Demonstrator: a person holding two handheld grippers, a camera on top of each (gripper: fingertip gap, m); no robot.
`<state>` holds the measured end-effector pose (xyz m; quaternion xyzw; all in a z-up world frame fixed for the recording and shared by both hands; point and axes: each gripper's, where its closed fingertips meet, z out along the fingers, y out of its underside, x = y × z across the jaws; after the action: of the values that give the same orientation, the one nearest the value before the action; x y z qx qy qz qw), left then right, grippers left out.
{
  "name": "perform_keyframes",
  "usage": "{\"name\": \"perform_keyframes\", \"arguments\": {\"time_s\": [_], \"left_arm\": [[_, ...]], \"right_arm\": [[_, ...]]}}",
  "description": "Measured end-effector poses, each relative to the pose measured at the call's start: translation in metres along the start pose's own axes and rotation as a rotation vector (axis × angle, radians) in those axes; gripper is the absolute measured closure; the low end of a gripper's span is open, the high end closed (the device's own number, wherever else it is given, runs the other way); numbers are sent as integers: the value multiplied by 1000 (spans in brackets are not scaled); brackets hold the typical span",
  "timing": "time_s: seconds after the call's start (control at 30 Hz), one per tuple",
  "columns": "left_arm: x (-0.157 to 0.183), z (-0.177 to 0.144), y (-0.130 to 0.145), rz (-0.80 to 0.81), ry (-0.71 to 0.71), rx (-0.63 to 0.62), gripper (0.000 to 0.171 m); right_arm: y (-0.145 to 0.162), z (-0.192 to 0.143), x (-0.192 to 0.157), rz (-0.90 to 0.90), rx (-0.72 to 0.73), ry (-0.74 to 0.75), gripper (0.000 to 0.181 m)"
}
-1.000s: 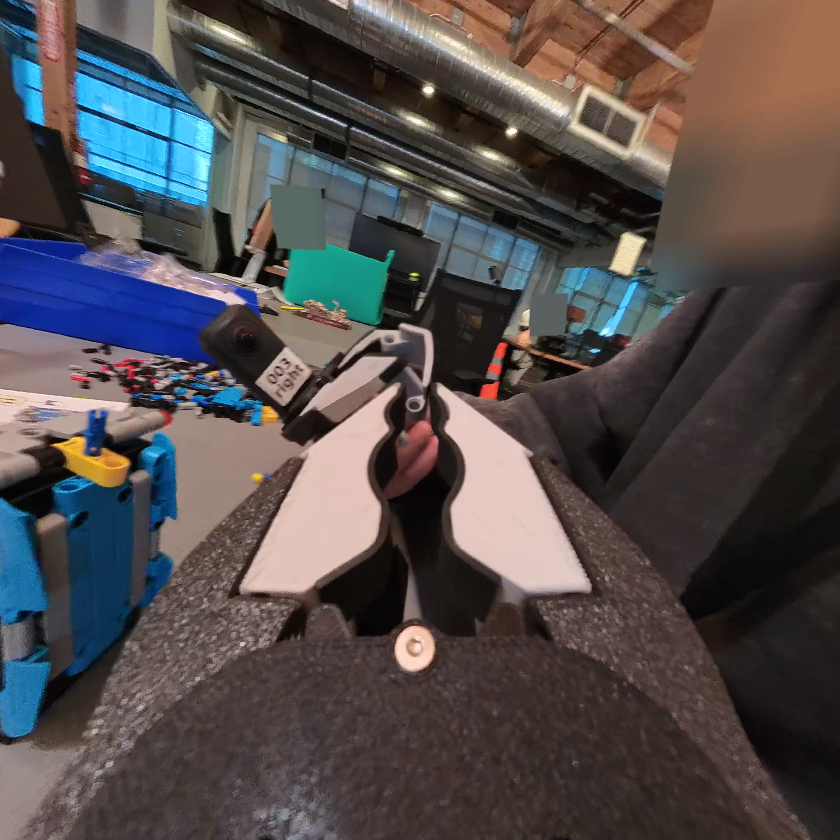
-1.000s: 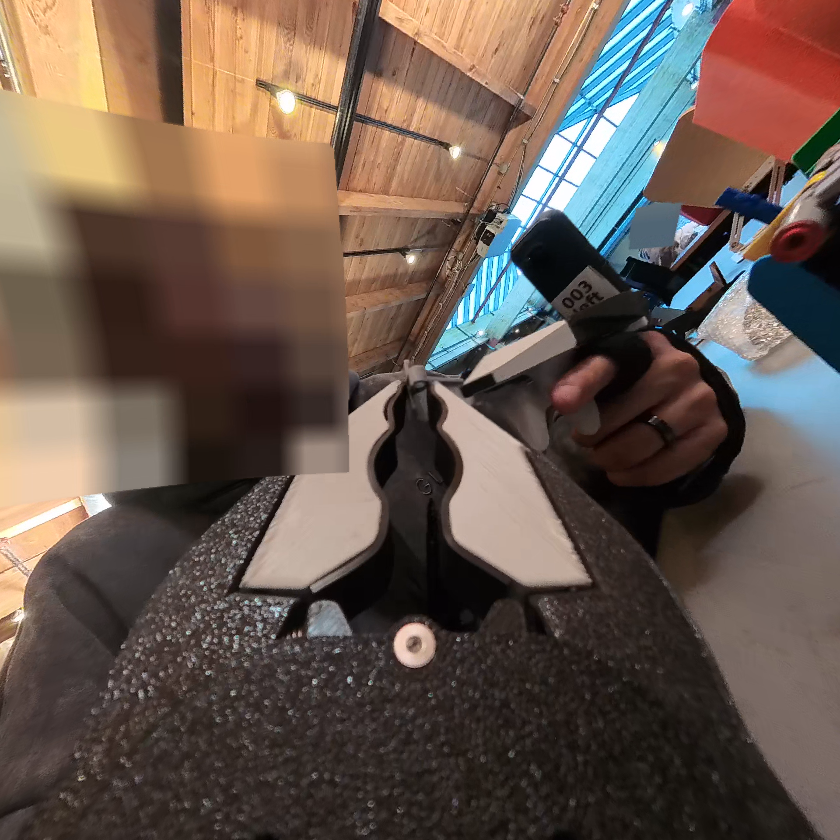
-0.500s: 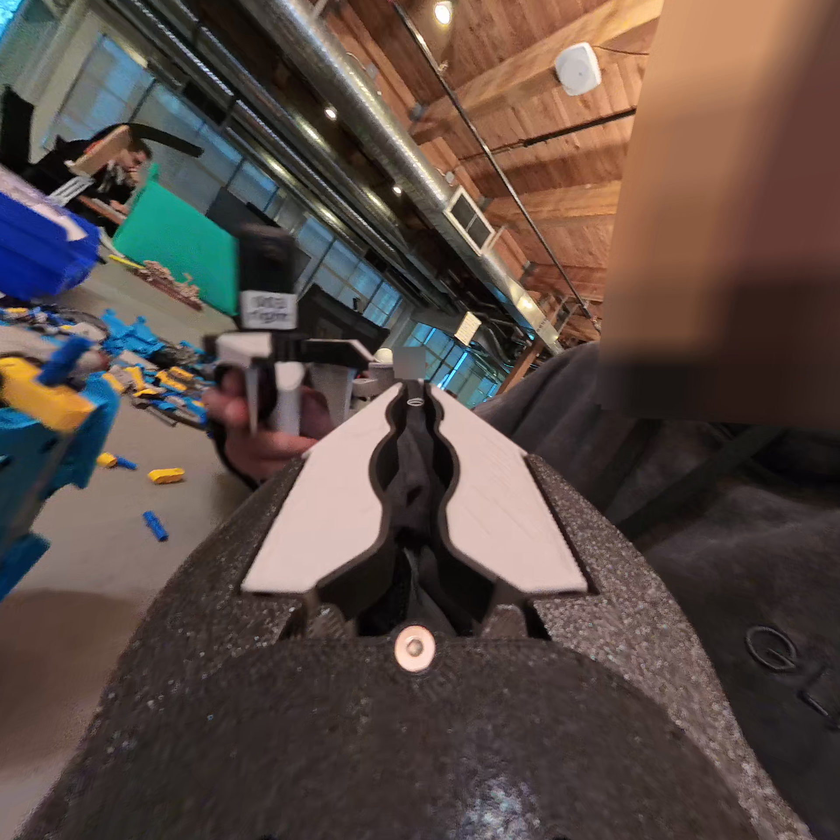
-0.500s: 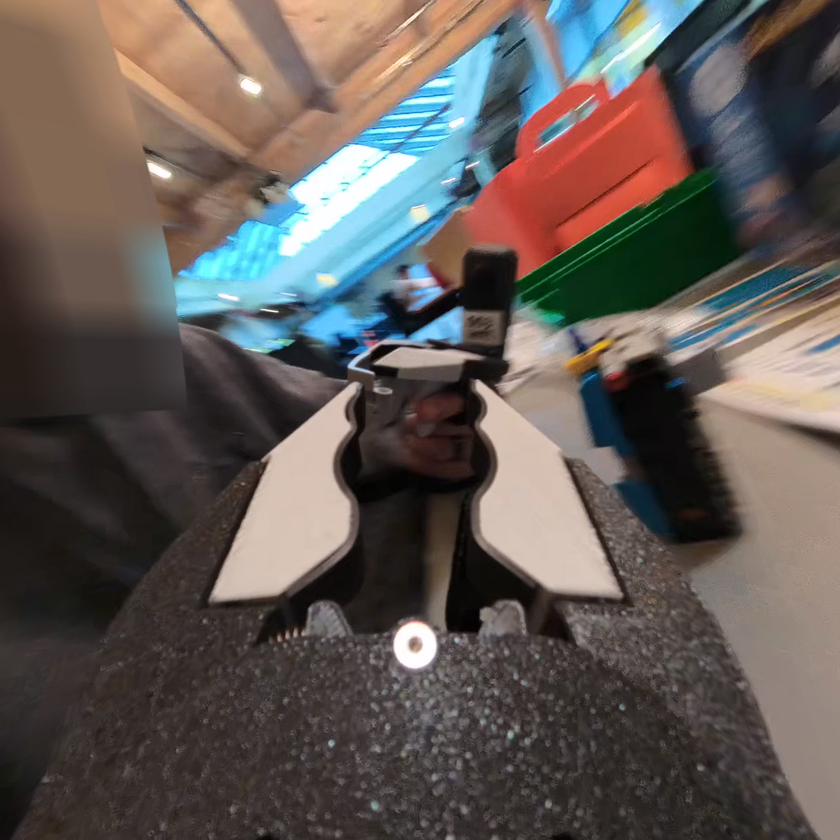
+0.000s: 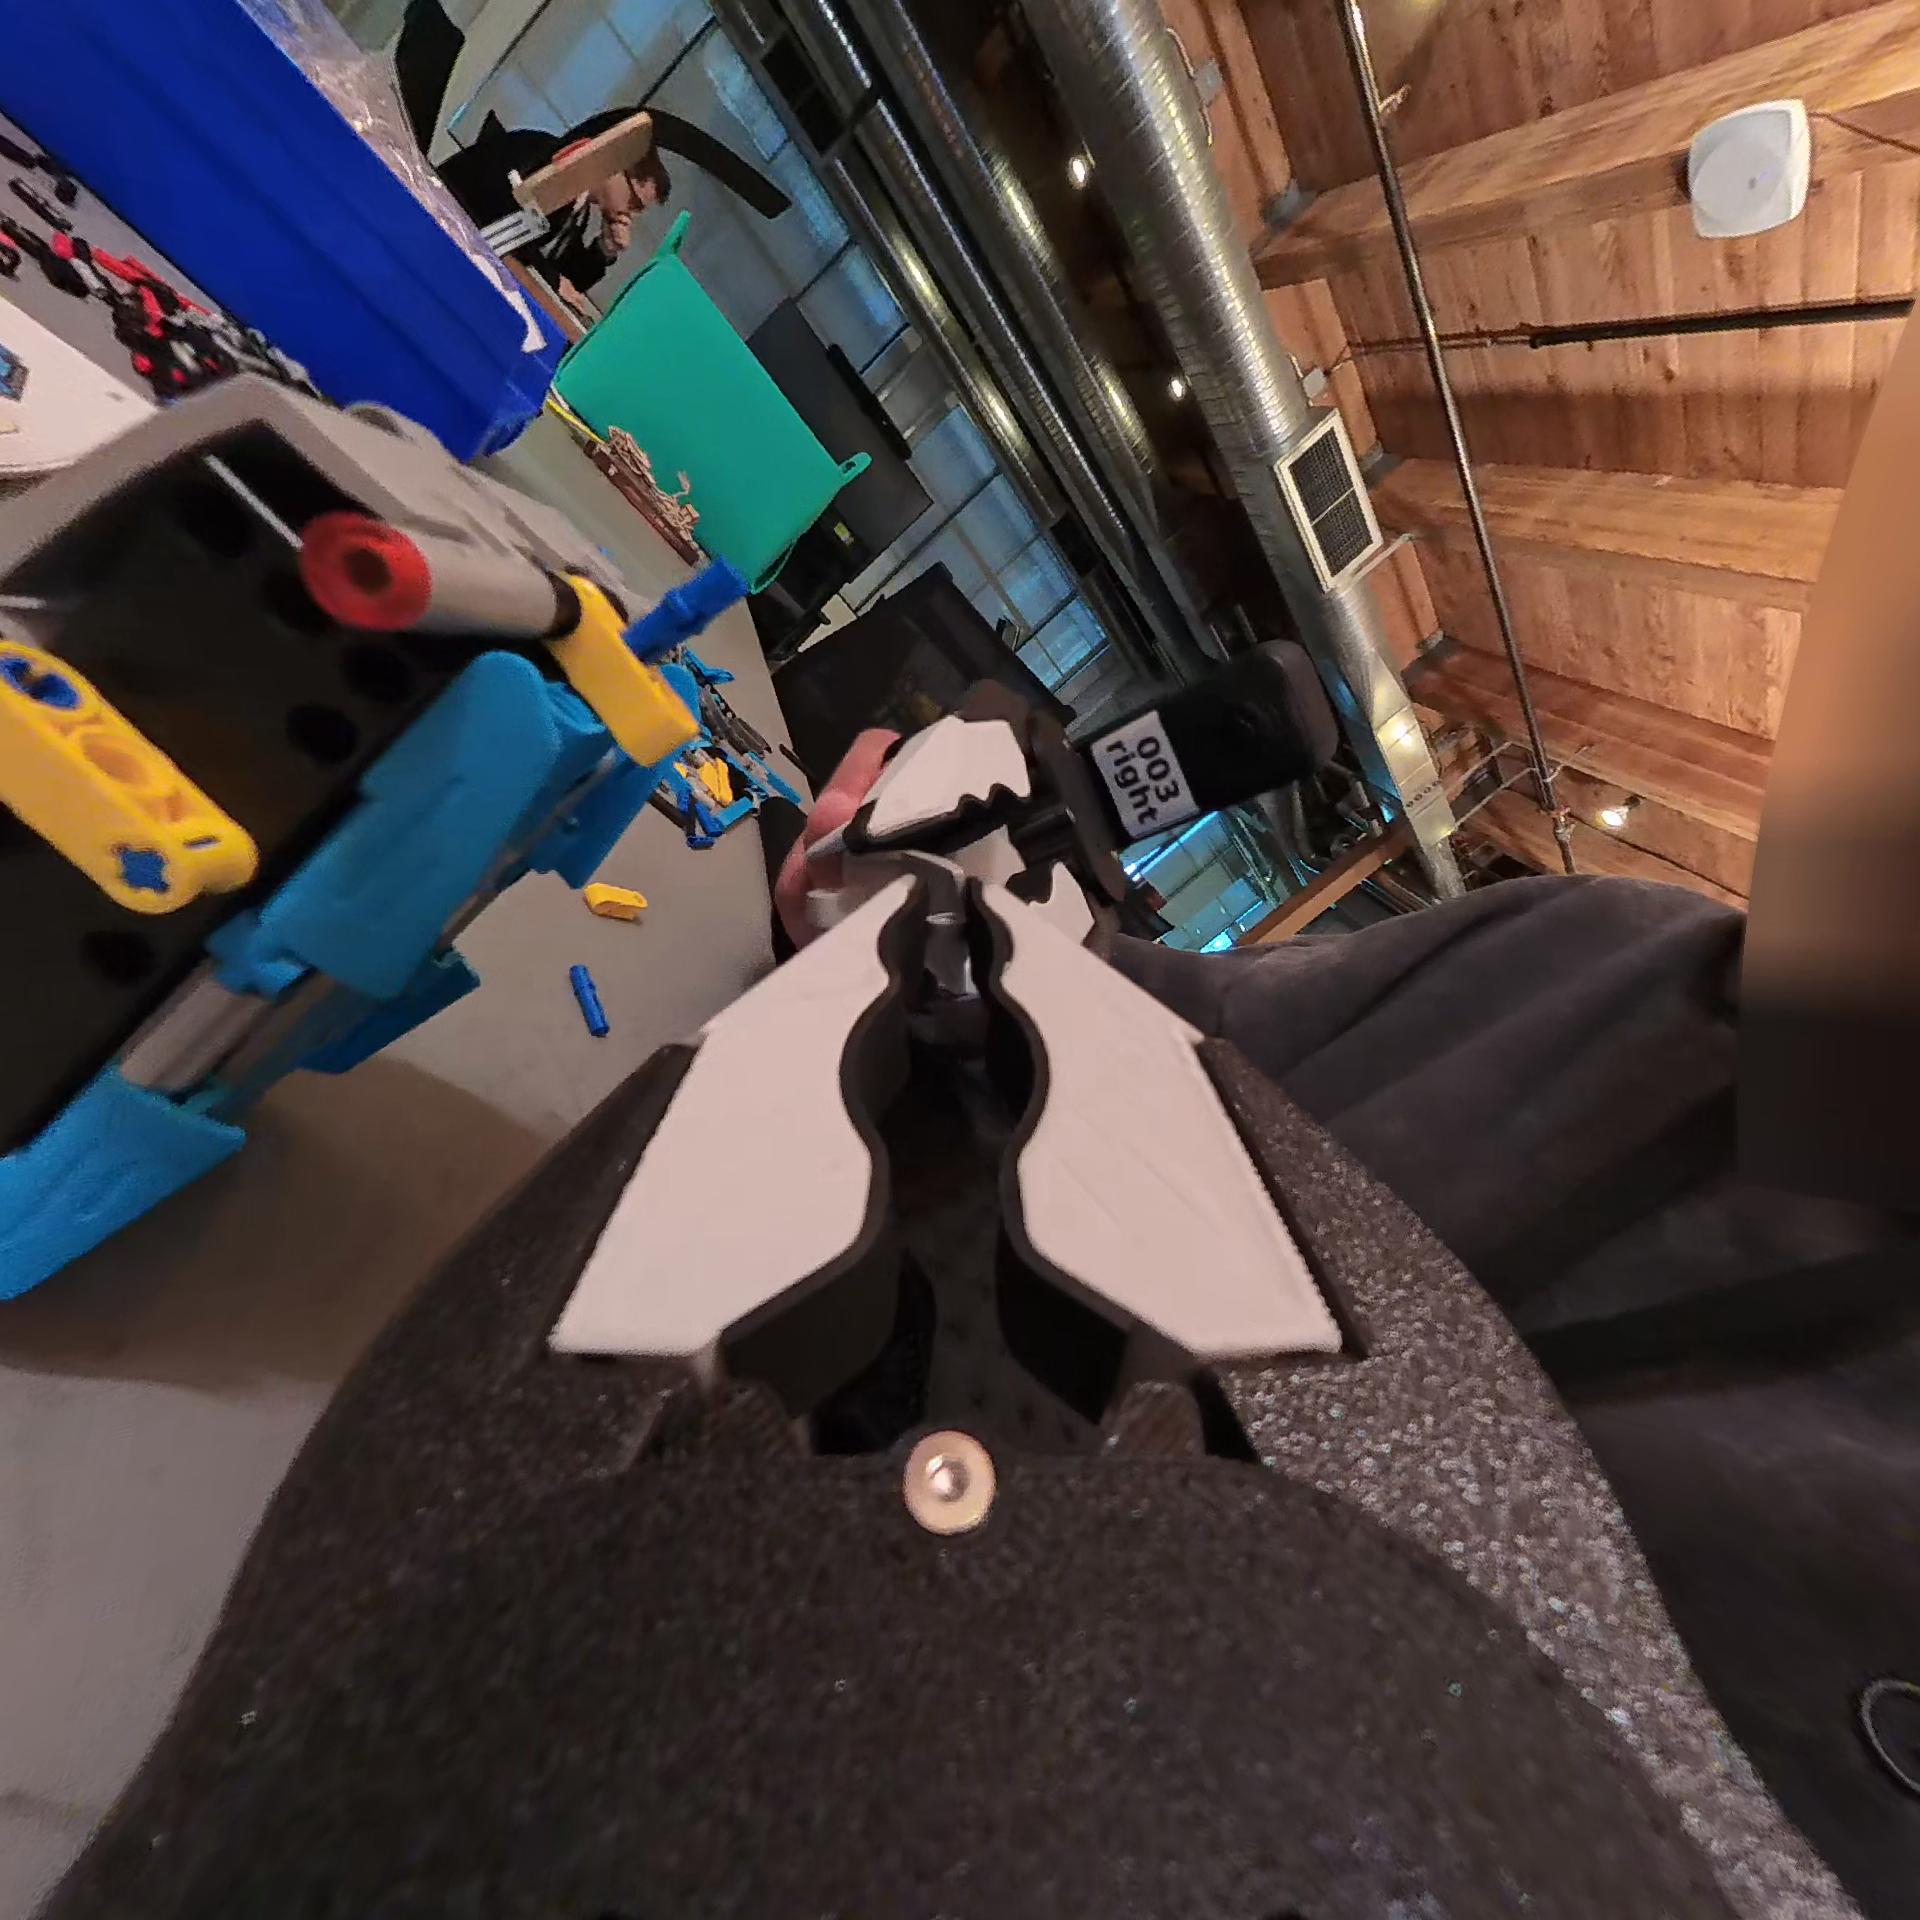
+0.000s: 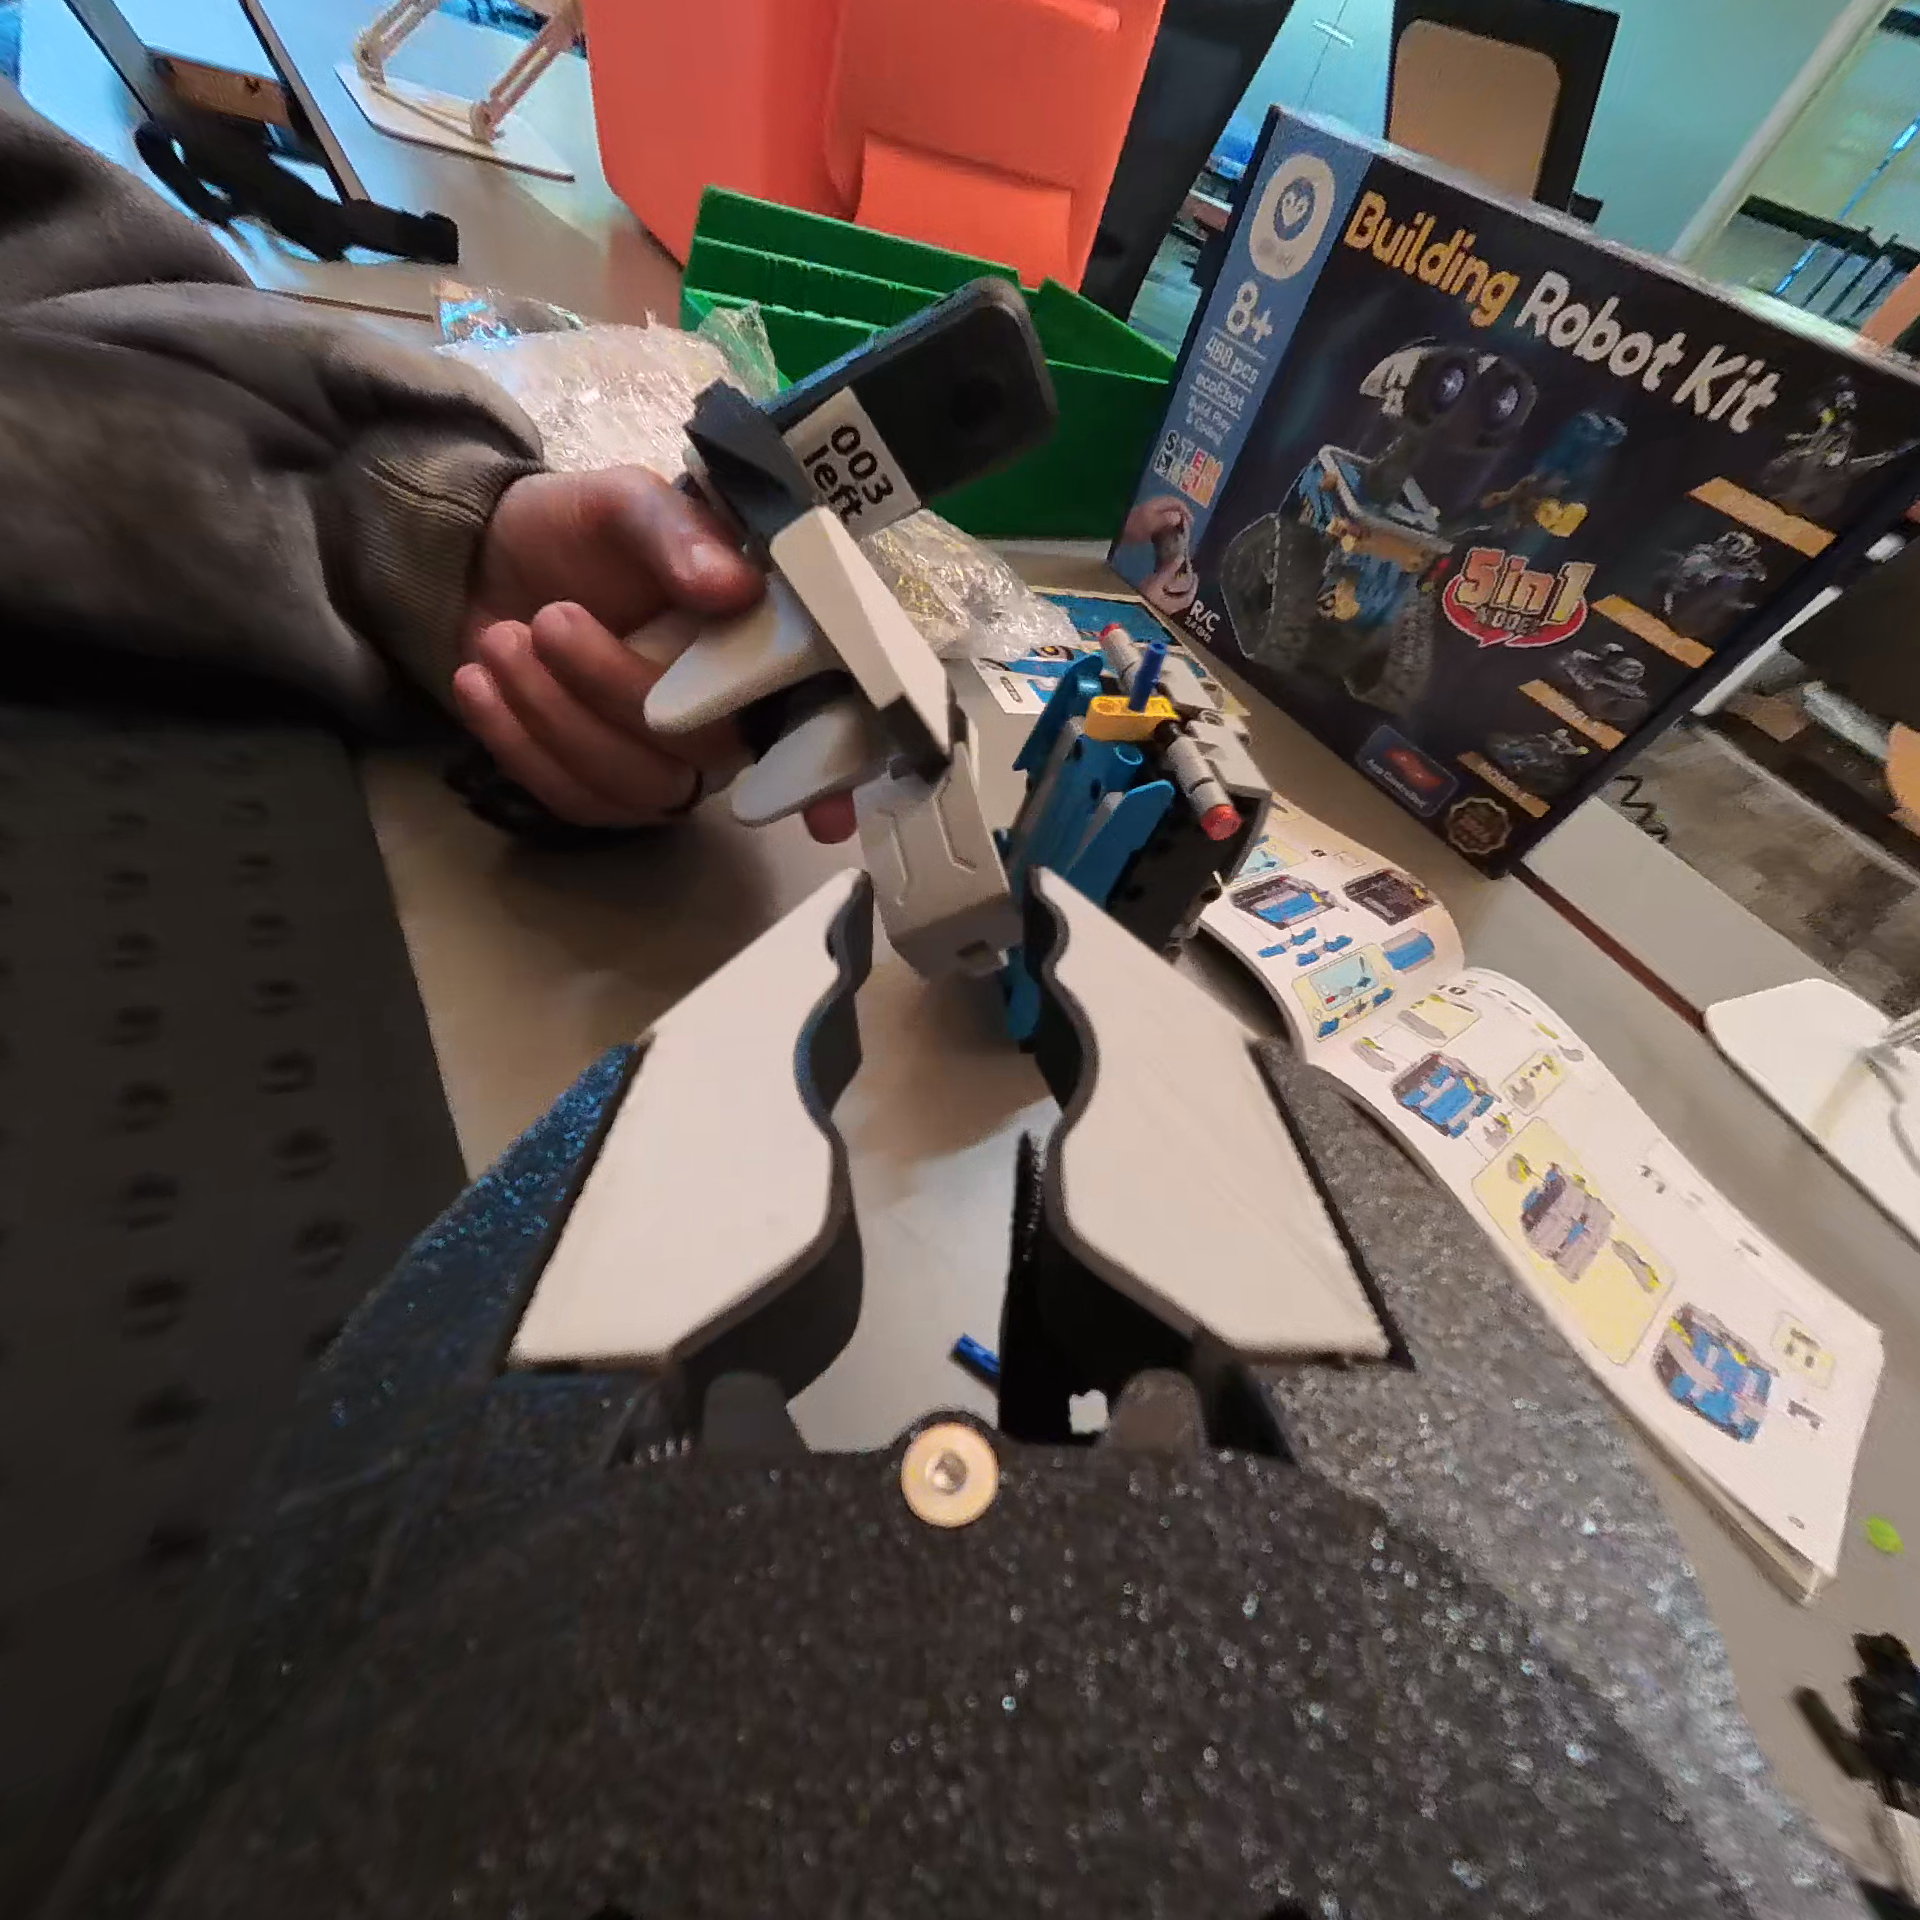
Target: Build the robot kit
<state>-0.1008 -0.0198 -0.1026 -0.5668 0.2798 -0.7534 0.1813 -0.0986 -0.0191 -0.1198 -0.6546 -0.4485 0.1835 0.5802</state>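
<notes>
Since a second ago both my wrists have swung round: the right view has dropped from the timber ceiling to the bench [image 6: 582, 966], and its tongs, pressed together then, now stand spread.

Nearest in the right view are my right tongs [image 6: 945, 920], two pale, smooth, wavy-edged fingers in a speckled black foam body, holding nothing. A small blue pin [image 6: 975, 1348] lies on the bench between them. Just past their tips hang my left tongs [image 6: 961, 925], gripped by my left hand [image 6: 592, 644] in a grey knit sleeve, their tips down close against the blue, black and grey brick model [image 6: 1122, 800]; I cannot tell if they touch it. One yellow beam with a blue peg tops the model. Beside it lies one open, glossy instruction booklet [image 6: 1538, 1195]. Behind stand one printed kit box [image 6: 1507, 499], crinkled clear bags [image 6: 613, 384], one green bin [image 6: 914, 312] and one orange box [image 6: 831, 125].

In the left view my left tongs [image 5: 940, 894] are nearly pressed together, only a slit at the tips, pinching nothing I can make out. The model [image 5: 343, 810] looms close on the left, with two yellow beams and one red-capped rod. My right tongs [image 5: 940, 800] float just beyond the tips. Farther off, two loose bricks, one blue [image 5: 589, 997] and one yellow [image 5: 613, 900], one blue bin [image 5: 260, 208], one green bin [image 5: 717, 416].
</notes>
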Motion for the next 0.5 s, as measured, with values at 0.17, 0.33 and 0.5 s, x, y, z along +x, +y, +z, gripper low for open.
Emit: {"name": "perform_keyframes", "arguments": {"time_s": [0.17,0.33,0.5], "left_arm": [[-1,-8,-21,250,-124,106,140],[-4,-12,-28,381,-200,141,141],[2,-6,-18,467,-198,100,141]], "right_arm": [[10,0,18,385,13,-93,154],[4,-19,53,944,263,-266,154],[1,-33,72,1237,436,-422,155]]}}
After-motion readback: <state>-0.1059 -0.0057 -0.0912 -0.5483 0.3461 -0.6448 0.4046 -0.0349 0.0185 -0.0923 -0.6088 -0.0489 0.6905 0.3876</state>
